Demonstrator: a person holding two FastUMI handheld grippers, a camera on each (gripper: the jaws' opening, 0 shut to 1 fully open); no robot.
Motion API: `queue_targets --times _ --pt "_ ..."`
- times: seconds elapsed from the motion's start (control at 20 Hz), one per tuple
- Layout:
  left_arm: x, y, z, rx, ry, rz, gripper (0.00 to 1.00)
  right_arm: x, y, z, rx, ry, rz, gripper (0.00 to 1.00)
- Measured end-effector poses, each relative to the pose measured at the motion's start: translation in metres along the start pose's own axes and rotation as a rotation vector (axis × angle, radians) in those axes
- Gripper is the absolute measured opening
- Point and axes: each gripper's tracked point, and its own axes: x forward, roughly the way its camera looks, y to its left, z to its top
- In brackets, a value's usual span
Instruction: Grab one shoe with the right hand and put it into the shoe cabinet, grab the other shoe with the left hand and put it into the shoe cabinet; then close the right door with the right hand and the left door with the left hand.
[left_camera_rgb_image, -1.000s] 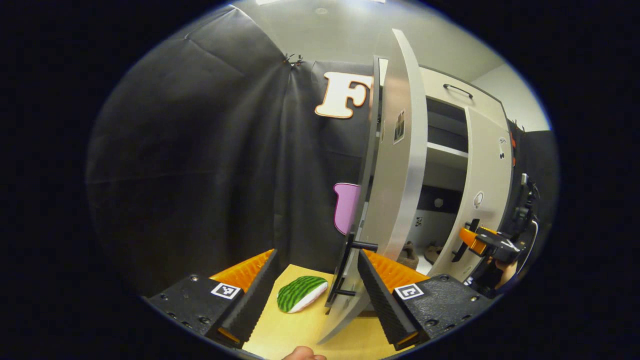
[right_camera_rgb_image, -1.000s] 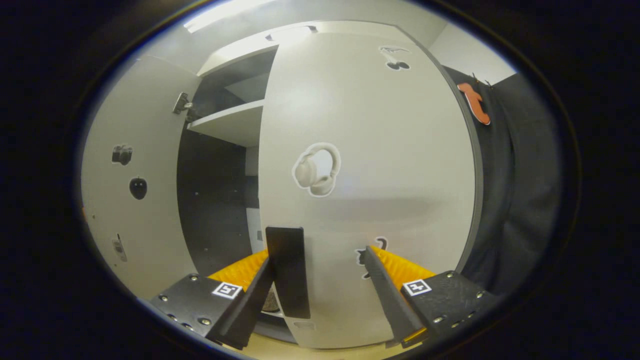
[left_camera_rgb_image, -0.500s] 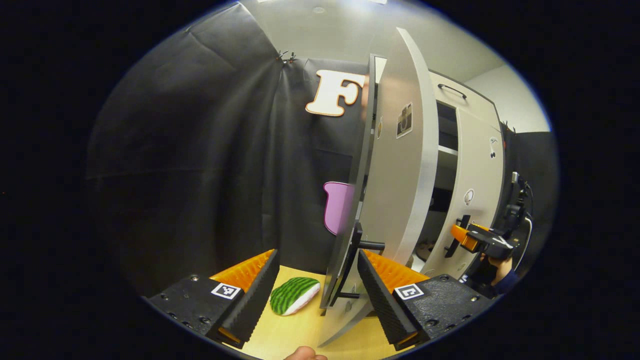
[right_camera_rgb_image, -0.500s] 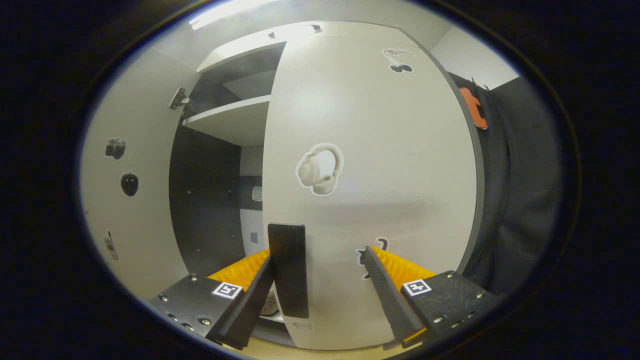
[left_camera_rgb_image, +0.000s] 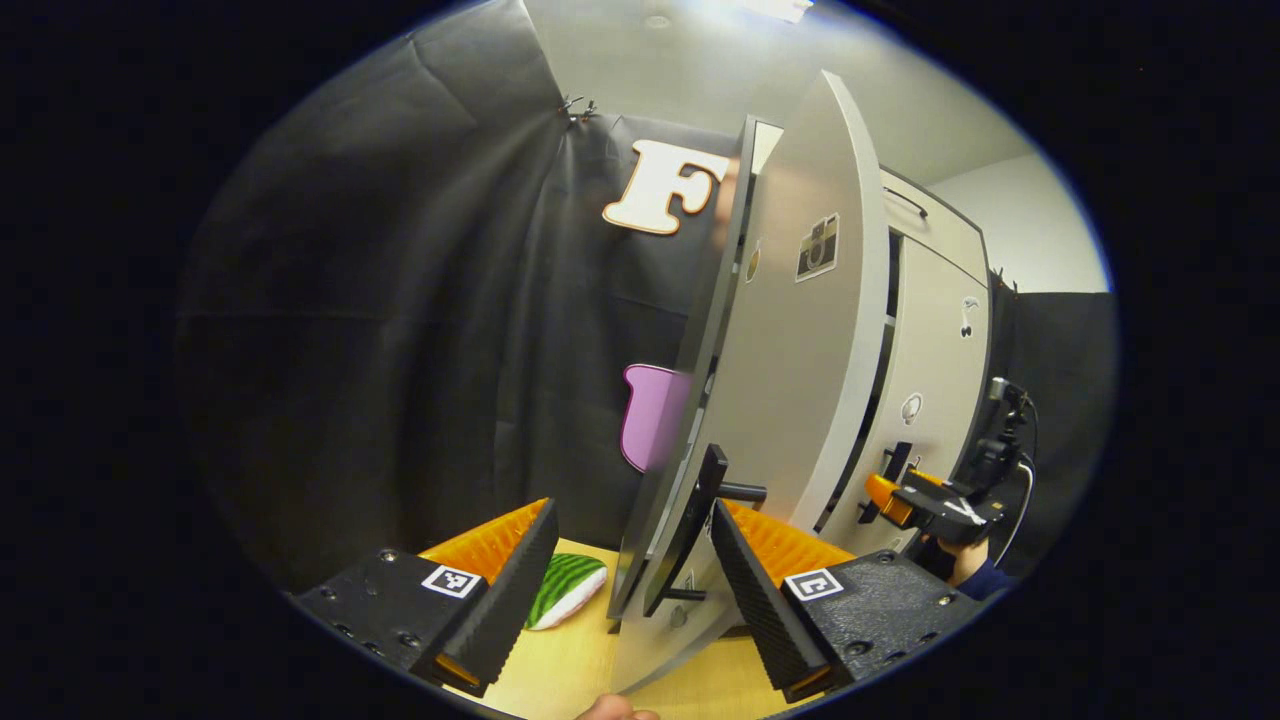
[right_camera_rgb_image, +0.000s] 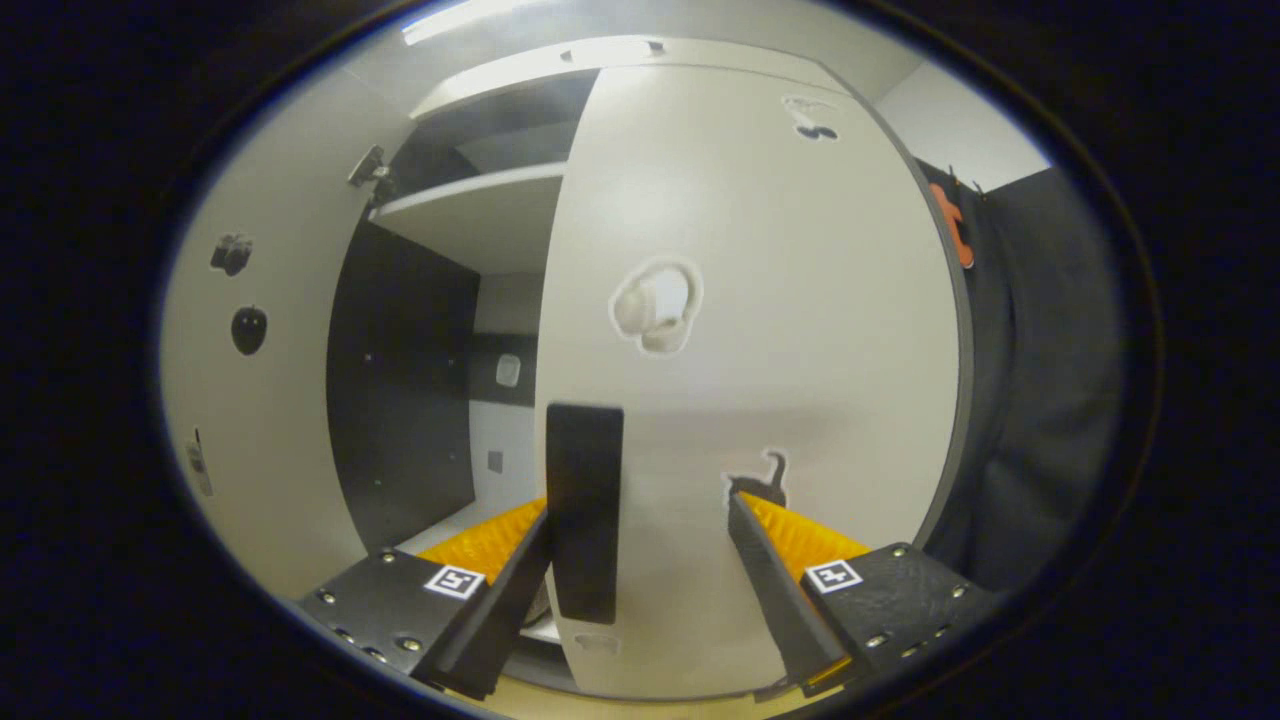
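Closing both doors is my job now. My left door (left_camera_rgb_image: 790, 330) stands half open, its handle (left_camera_rgb_image: 690, 525) between my left gripper (left_camera_rgb_image: 630, 590) fingers, jaws wide apart, not squeezing. I should push slow and straight. My right gripper (right_camera_rgb_image: 640, 590) is wide apart too, around the right door (right_camera_rgb_image: 760, 330) handle (right_camera_rgb_image: 585, 510). I can't spot the shoes.

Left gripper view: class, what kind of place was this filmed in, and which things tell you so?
Probably a staged recording booth, not a home: black cloth wall, a white cabinet with sticker-marked doors on a wooden tabletop, plus a toy watermelon slice.
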Motion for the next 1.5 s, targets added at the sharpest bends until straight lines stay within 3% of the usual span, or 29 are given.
queue_targets --times 0.15,0.4,0.45,0.5,0.55,0.65,0.7,0.75,0.8,1.0,1.05,1.5 --pt "0.002 -0.011 -0.006 0.004 0.013 -0.042 0.94 -0.02 0.002 -0.005 0.053 -0.044 0.014 1.0" --pt "0.014 -0.068 -0.016 0.032 0.041 -0.145 0.94 -0.06 -0.012 0.006 -0.041 -0.121 0.011 1.0" --pt "0.017 -0.076 -0.017 0.046 0.035 -0.156 0.88 -0.068 -0.018 0.01 -0.061 -0.134 0.009 1.0" --pt "0.019 -0.084 -0.019 0.063 0.032 -0.161 0.88 -0.075 -0.024 0.013 -0.075 -0.145 0.003 1.0" --pt "0.021 -0.09 -0.022 0.079 0.03 -0.161 0.94 -0.082 -0.031 0.015 -0.082 -0.153 -0.004 1.0" --pt "0.027 -0.101 -0.025 0.109 0.028 -0.162 0.94 -0.09 -0.047 0.015 -0.08 -0.152 -0.022 1.0" --pt "0.031 -0.105 -0.026 0.114 0.032 -0.167 0.88 -0.092 -0.056 0.014 -0.078 -0.141 -0.035 1.0" --pt "0.033 -0.11 -0.028 0.109 0.037 -0.177 0.88 -0.095 -0.066 0.013 -0.071 -0.132 -0.049 1.0" --pt "0.037 -0.116 -0.03 0.098 0.041 -0.19 0.94 -0.098 -0.074 0.013 -0.058 -0.13 -0.06 1.0" --pt "0.052 -0.143 -0.041 0.068 0.068 -0.241 0.94 -0.109 -0.104 0.014 -0.037 -0.122 -0.103 1.0" --pt "0.057 -0.147 -0.042 0.076 0.064 -0.243 1.0 -0.113 -0.112 0.015 -0.041 -0.123 -0.114 1.0" --pt "0.093 -0.185 -0.049 0.172 0.05 -0.282 1.0 -0.137 -0.166 0.021 -0.037 -0.127 -0.211 1.0"
